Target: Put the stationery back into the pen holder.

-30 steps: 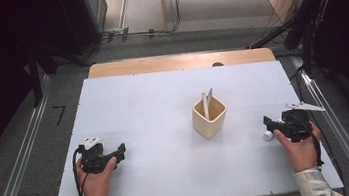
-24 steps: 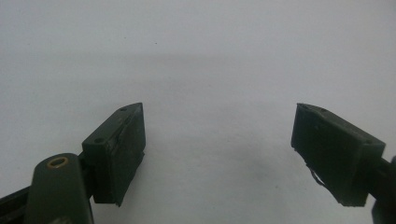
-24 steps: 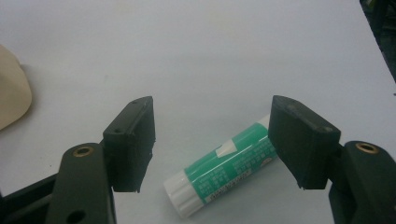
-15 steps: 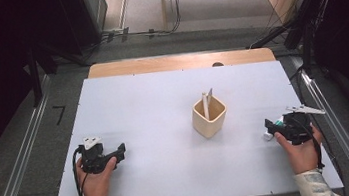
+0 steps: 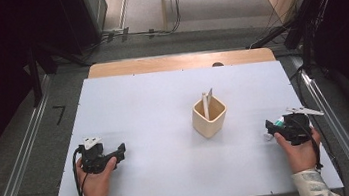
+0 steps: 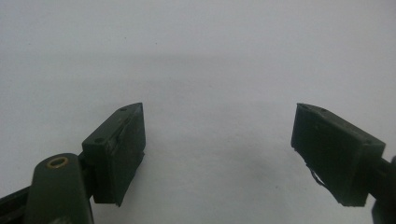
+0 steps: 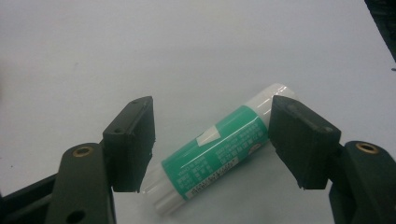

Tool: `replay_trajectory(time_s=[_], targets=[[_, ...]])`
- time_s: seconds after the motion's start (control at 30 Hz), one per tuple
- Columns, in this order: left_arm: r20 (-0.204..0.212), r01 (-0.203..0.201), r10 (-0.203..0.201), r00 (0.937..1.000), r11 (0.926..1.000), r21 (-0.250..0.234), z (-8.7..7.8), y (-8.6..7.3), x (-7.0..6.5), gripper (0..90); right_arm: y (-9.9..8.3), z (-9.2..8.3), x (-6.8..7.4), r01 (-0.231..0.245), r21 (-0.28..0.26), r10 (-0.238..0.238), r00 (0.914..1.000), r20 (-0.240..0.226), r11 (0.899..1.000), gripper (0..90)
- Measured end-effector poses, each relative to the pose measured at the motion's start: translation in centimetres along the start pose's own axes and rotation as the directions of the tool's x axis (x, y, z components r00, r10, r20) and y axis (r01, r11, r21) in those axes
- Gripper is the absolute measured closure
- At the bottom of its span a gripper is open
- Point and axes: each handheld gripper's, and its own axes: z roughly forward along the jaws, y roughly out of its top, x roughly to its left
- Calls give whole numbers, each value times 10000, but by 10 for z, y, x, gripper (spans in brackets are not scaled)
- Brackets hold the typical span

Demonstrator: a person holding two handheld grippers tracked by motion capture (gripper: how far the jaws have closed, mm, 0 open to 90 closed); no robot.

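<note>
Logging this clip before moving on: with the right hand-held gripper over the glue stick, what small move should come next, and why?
Probably close the right hand-held gripper on the glue stick. Its jaws stand open on either side of the green-labelled tube, which lies flat on the white table and slants across the gap, so closing should secure it. The left hand-held gripper is open over bare table.

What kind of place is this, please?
Probably a lab or workshop set up for recording, not a home. A white board covers the table, metal rails run along both sides, and cables lie on the grey floor behind. A cup and a glue stick lie there.
</note>
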Motion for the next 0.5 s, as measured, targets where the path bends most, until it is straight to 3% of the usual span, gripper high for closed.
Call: replay_trajectory(time_s=[0.5], targets=[[30,18,-18,10000,10000,2,0,0,0,187,-1,9,0,115,225,-118,9998,133,9997,311]])
